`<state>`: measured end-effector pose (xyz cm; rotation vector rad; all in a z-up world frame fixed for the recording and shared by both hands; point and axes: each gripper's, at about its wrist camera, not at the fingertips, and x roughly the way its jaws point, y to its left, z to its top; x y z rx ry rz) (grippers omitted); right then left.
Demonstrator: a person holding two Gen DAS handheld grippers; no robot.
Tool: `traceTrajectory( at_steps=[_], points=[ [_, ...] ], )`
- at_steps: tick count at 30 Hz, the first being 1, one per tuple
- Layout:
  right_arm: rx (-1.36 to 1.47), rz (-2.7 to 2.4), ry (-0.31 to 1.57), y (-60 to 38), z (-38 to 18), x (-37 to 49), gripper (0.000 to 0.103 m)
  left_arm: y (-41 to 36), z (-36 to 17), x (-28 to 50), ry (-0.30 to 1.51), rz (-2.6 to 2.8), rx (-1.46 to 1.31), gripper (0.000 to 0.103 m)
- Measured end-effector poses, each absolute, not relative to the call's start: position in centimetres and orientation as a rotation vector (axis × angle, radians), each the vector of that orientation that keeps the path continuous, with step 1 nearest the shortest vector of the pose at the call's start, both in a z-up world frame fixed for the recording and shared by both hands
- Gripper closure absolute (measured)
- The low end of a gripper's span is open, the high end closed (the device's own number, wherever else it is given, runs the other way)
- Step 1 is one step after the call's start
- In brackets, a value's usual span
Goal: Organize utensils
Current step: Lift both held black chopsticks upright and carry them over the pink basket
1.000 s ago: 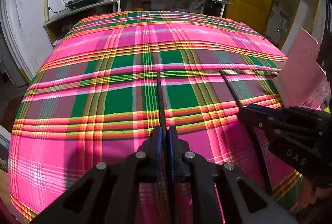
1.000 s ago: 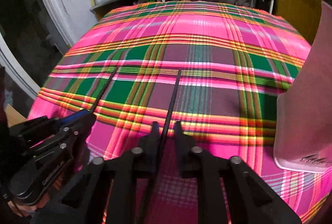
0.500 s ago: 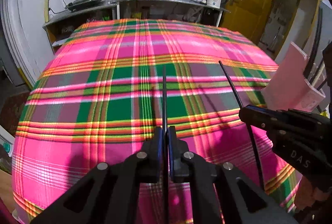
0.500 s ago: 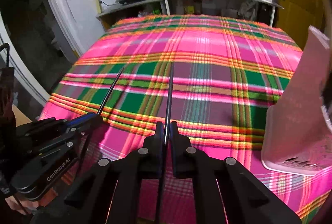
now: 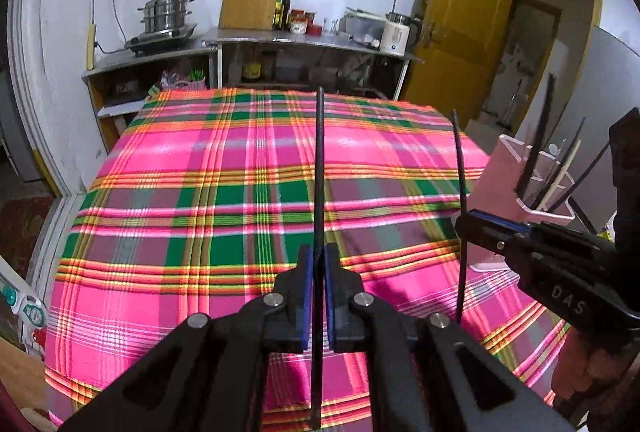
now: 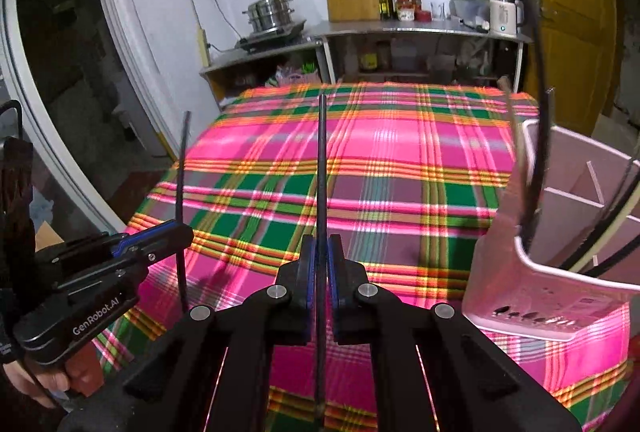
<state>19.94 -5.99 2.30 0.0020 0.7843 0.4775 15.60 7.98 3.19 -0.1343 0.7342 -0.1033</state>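
My left gripper [image 5: 319,256] is shut on a black chopstick [image 5: 320,168] that points up and forward over the plaid table. My right gripper [image 6: 321,248] is shut on a second black chopstick [image 6: 321,168], held the same way. In the left wrist view the right gripper [image 5: 464,222] with its chopstick [image 5: 460,172] shows at the right. In the right wrist view the left gripper [image 6: 182,230] with its chopstick [image 6: 182,172] shows at the left. A pink divided utensil holder [image 6: 556,296] stands at the table's right edge with several chopsticks [image 6: 536,152] in it; it also shows in the left wrist view [image 5: 500,172].
The table wears a pink and green plaid cloth [image 5: 240,192]. Behind it a counter [image 5: 312,40] carries a steamer pot [image 5: 166,12], a cutting board, bottles and a kettle. A yellow door [image 5: 460,12] is at the back right.
Both grippers have risen and tilted up with their chopsticks, which now point towards the back wall. The pink holder's open top with its chopsticks has come into view.
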Motion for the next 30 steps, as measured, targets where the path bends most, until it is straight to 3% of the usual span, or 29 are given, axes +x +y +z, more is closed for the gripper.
traceTrajectory(
  at_steps=[13, 30],
  points=[
    [0.020, 0.476, 0.702, -7.6, 5.3, 17.9, 0.097, 7.0, 6.5, 14.1, 0.660, -0.132, -0.113, 0.097],
    [0.042, 0.463, 0.681, -10.0, 6.1, 16.0, 0.098, 6.0, 6.7, 12.4, 0.672, -0.147, -0.113, 0.097]
  ],
)
